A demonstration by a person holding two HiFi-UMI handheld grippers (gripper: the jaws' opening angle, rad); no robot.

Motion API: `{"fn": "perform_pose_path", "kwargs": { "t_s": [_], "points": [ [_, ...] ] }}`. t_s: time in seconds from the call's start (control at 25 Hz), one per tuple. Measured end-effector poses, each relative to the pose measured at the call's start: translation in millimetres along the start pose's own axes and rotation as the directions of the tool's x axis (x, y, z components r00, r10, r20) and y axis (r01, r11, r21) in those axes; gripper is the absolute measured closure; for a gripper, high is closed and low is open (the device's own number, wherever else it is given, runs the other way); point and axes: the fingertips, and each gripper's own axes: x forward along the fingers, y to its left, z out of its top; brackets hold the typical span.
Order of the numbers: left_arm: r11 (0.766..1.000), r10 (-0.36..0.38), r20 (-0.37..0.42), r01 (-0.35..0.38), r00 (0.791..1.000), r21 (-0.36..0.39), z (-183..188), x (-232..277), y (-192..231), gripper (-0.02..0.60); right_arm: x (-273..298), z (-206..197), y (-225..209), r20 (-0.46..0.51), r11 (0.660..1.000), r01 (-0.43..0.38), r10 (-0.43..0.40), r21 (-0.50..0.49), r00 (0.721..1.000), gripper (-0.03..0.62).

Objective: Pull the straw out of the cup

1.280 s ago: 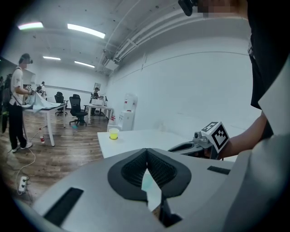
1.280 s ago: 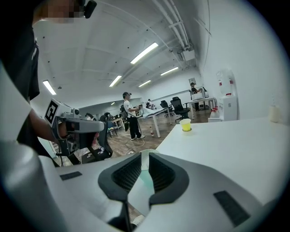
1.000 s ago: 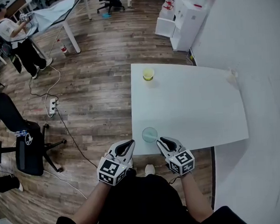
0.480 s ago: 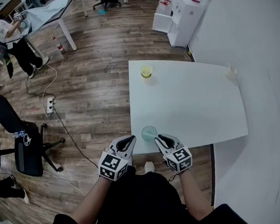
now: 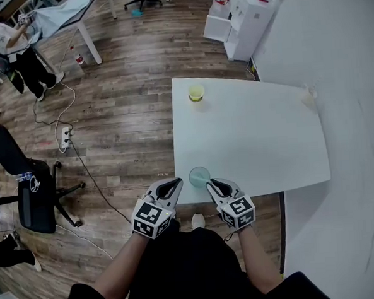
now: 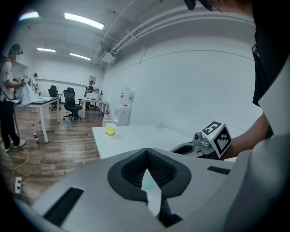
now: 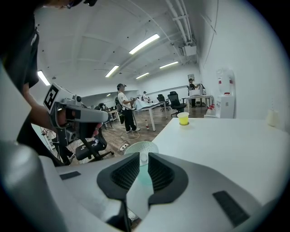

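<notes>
**A:** Head view first. Where's the cup?

**B:** The cup stands at the near edge of the bench, between the two grippers. The left gripper is just beside it, and the right gripper is almost at its rim. A yellow cup stands well apart, at the far edge. The straw is too small to make out from up here.

**A:** And the left gripper view?

**B:** The jaws are pressed together at the tips, with nothing between them. The cup shows pale green through the gap lower down. The right gripper sits off to the right.

**A:** The right gripper view?

**B:** The jaws stand a thin slit apart, pinching a small pale round stub. As far as I can tell it's the straw, seen end-on. The cup rises right behind the tips.
</notes>
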Motion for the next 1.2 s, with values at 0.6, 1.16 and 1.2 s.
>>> {"fn": "perform_pose_path", "kwargs": {
  "t_s": [0.6, 1.16, 1.2],
  "points": [
    [1.0, 0.016, 0.01, -0.016, 1.0, 0.003, 0, 0, 2, 0.568, -4, 8, -1, 0.031, 1.0, 0.001, -0.001, -0.017, 1.0, 0.537],
    [0.999, 0.028, 0.024, -0.028, 0.999, 0.018, 10, 0, 0, 0.568, -24, 30, -1, 0.09, 1.0, -0.002, 0.003, -0.016, 0.996, 0.537],
    [0.999, 0.029, 0.026, -0.03, 0.999, 0.018, 10, -1, 0, 0.568, -26, 32, -1, 0.095, 1.0, -0.003, 0.004, -0.014, 0.995, 0.537]
  ]
}}
